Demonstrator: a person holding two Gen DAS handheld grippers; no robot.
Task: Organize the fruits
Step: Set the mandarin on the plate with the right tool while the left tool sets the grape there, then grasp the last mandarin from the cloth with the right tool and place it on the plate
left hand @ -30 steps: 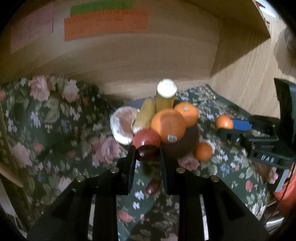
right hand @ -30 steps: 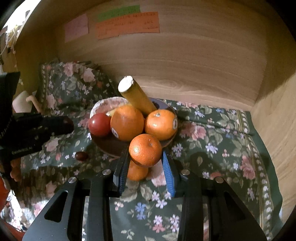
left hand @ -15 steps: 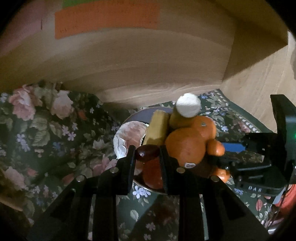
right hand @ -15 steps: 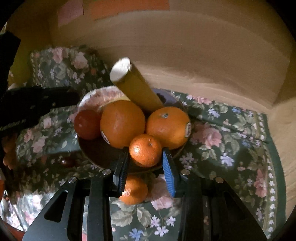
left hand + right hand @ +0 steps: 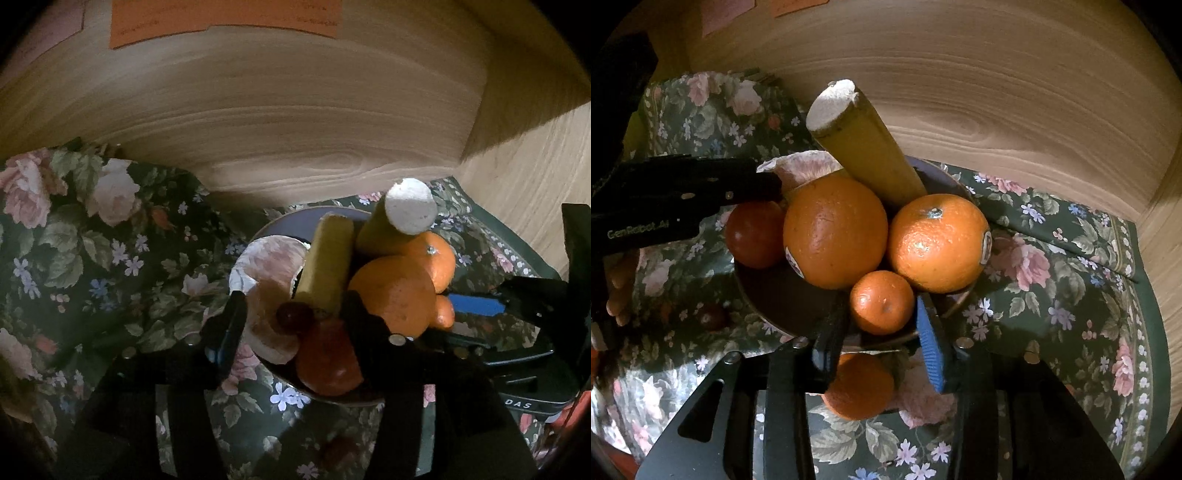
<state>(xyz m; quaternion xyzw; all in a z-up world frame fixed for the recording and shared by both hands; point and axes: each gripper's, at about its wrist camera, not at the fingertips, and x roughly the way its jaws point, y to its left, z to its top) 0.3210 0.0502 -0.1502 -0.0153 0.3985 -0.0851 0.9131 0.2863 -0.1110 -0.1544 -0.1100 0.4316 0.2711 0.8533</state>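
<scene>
I count two big oranges (image 5: pixel 834 230), two mandarins (image 5: pixel 882 302), one tomato (image 5: pixel 755 234), two dark grapes (image 5: pixel 294 318), two banana pieces (image 5: pixel 864 147), one bowl (image 5: pixel 768 295).

Both black grippers, the left gripper (image 5: pixel 291 317) and right gripper (image 5: pixel 877 332), carry blue pads and silver screws.

Both wrist cams look forward and steeply down along their own fingers, close on the fruit bowl (image 5: pixel 280 218). Left cam sits at the bowl's left side; the right gripper (image 5: pixel 476 306) shows at its right edge. Right cam faces the bowl (image 5: pixel 945 173) from the near side, the left gripper (image 5: pixel 753 186) entering left. Shared: bowl, floral cloth (image 5: pixel 1052 258), wooden back wall (image 5: pixel 295 129).
</scene>
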